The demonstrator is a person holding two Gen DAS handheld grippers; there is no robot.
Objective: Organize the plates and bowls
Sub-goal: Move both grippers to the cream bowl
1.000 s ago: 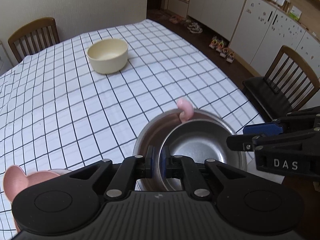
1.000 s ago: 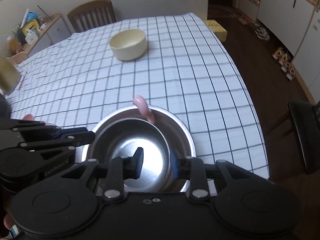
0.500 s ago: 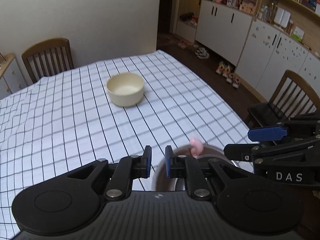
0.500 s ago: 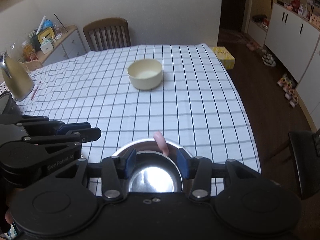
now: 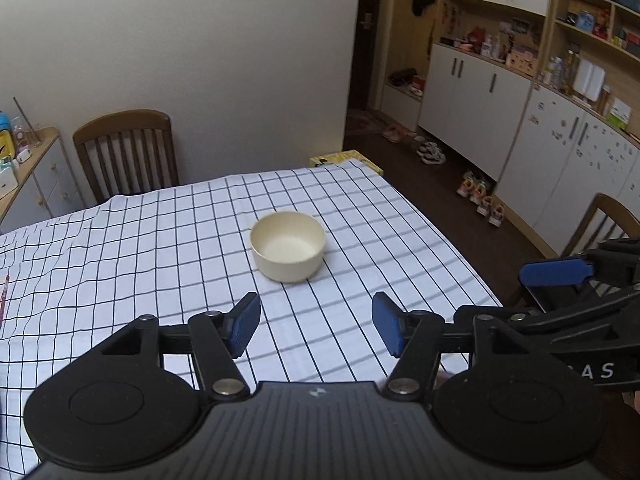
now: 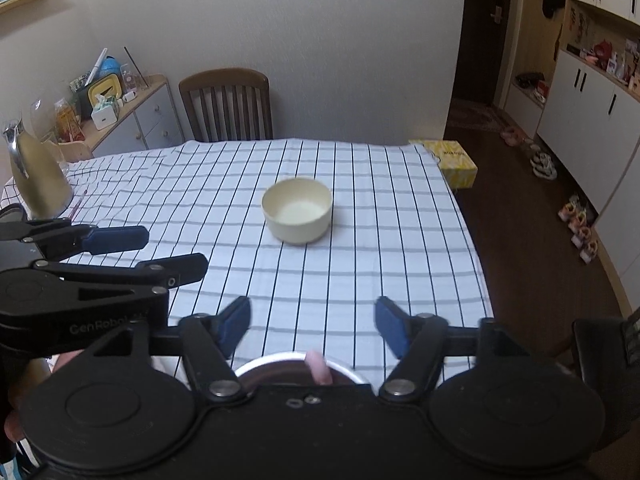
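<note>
A cream bowl (image 5: pixel 288 246) (image 6: pixel 298 210) stands alone, mid-table, on the checked tablecloth (image 5: pixel 160 248). My left gripper (image 5: pixel 316 330) hovers above the cloth short of it. Its jaws are opening and nothing is between them. Beside it, my right gripper (image 6: pixel 313 324) is also opening, with nothing between its fingers. Below the right gripper's body only the far rim of the steel bowls (image 6: pixel 280 361) shows, with a pink piece (image 6: pixel 318 370) on it. Each gripper appears in the other's view: the right gripper (image 5: pixel 560 296) and the left gripper (image 6: pixel 160 254).
A gold kettle (image 6: pixel 38 172) stands at the table's left. A wooden chair (image 6: pixel 226 104) is at the far side, and another chair (image 5: pixel 608 220) at the right edge. A yellow box (image 6: pixel 452 162) lies past the far right corner. A cluttered sideboard (image 6: pixel 120 116) stands far left.
Both grippers have risen and tilted up away from the steel bowls. The left let go of the inner bowl's rim, and both sets of jaws spread. The bowls slid out of the left view.
</note>
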